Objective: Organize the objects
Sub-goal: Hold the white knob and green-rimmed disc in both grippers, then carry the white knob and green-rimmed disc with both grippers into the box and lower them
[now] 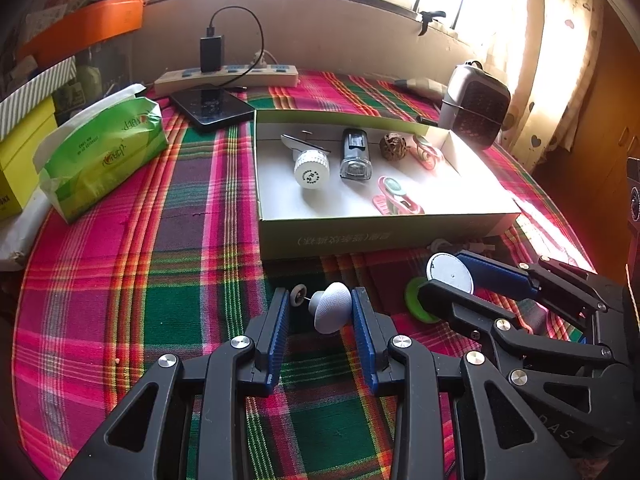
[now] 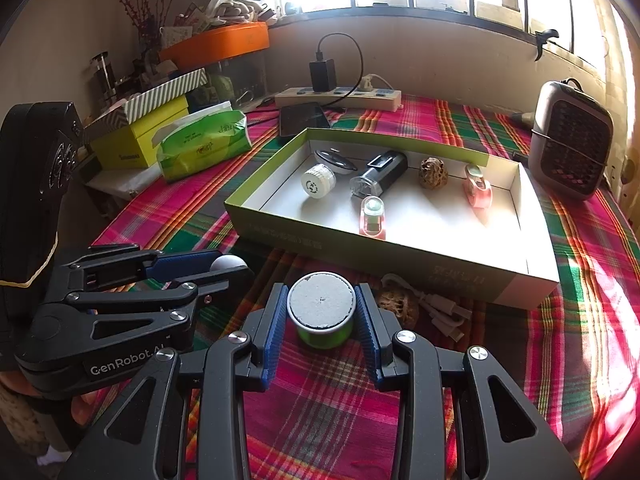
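Left tool (image 1: 320,312): blue ribbed pads flank a pale grey mushroom-shaped knob (image 1: 333,307); the right pad touches its cap, a gap shows at the left pad, so whether it is clamped I cannot tell. A thin pin joins the knob to a small white wheel (image 1: 298,292) just beyond the left pad. Right tool (image 2: 321,312): pads pressed on both sides of a short green cylinder (image 2: 325,326) with a flat grey, chipped-looking top; its base is hidden behind the pads. Whether it rests on the cloth or is lifted is hard to make out. Both things sit near the front of the surface, just before the box (image 2: 392,258), a shallow cardboard tray with white inside and green rim. Inside the box: a white ribbed cap (image 2: 317,181), a dark clear-ended torch (image 2: 378,178), a brown woven ball (image 2: 433,173), two pink clips (image 2: 373,216), and a grey oval piece (image 2: 335,159) partly hidden by the cap. Against the box's near wall lie a second woven ball (image 2: 396,304), half hidden by the right tool, and a white cable (image 2: 438,312) in shadow. The plaid cloth (image 2: 328,400) covers the surface, woven in pink, green and red. A green tissue pack (image 1: 104,152) lies at left; a grilled fan (image 2: 570,140) stands at right, window glare washing out its far edge.
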Demonstrator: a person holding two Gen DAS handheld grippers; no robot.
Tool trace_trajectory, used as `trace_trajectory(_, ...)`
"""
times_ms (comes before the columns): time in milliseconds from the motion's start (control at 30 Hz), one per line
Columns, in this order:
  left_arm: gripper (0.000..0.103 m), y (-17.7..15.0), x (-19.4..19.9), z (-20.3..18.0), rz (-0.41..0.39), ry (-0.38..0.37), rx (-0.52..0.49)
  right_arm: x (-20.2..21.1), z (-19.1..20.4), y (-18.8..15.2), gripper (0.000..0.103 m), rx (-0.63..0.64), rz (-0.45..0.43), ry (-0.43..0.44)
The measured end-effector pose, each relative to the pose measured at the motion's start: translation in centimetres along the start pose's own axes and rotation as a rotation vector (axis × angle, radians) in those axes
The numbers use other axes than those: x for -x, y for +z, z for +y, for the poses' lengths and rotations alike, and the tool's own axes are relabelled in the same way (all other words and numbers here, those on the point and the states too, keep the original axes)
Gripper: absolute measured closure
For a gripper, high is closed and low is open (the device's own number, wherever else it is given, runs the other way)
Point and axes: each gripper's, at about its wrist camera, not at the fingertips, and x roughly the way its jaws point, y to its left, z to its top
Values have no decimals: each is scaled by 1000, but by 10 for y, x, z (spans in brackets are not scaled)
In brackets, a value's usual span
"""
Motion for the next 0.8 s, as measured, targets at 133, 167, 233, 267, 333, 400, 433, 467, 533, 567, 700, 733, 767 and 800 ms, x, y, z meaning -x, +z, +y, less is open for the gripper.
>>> trace_trajectory(133,74,1,3,-3,-7,5,-5,2,-1,0,67,-6,-6,6)
trace_trajectory(167,74,1,3,-3,-7,7,-6,3,-2,1,67,-7,-8,7)
trace_trajectory(233,74,1,3,-3,-8,5,-5,4,-2,1,67,-8,-11,9)
trace_trajectory(267,74,2,4,-4,-10,4,-7,5,-3,1,67,-10,-13,12)
trace_trajectory(333,74,3,5,-5,-14,6,-9,7,-4,2,67,-11,-18,12)
trace_trajectory(400,74,5,7,-6,-18,7,-12,9,-5,3,67,-13,-22,13)
trace_trajectory(433,74,5,7,-7,-20,8,-14,9,-6,3,67,-14,-24,13)
trace_trajectory(467,74,6,8,-8,-21,8,-17,10,-7,3,67,-18,-26,14)
trace_trajectory(533,74,7,8,-9,-23,10,-19,11,-8,4,67,-23,-30,19)
trace_trajectory(567,74,7,9,-10,-24,9,-20,12,-8,4,67,-23,-32,19)
trace_trajectory(700,74,9,9,-12,-28,10,-24,14,-9,5,67,-27,-39,20)
trace_trajectory(733,74,9,9,-13,-28,12,-24,15,-10,5,67,-26,-40,19)
trace_trajectory(767,74,9,10,-13,-29,11,-26,16,-10,5,67,-28,-42,20)
trace_trajectory(800,74,9,10,-14,-29,11,-28,16,-10,5,67,-30,-44,21)
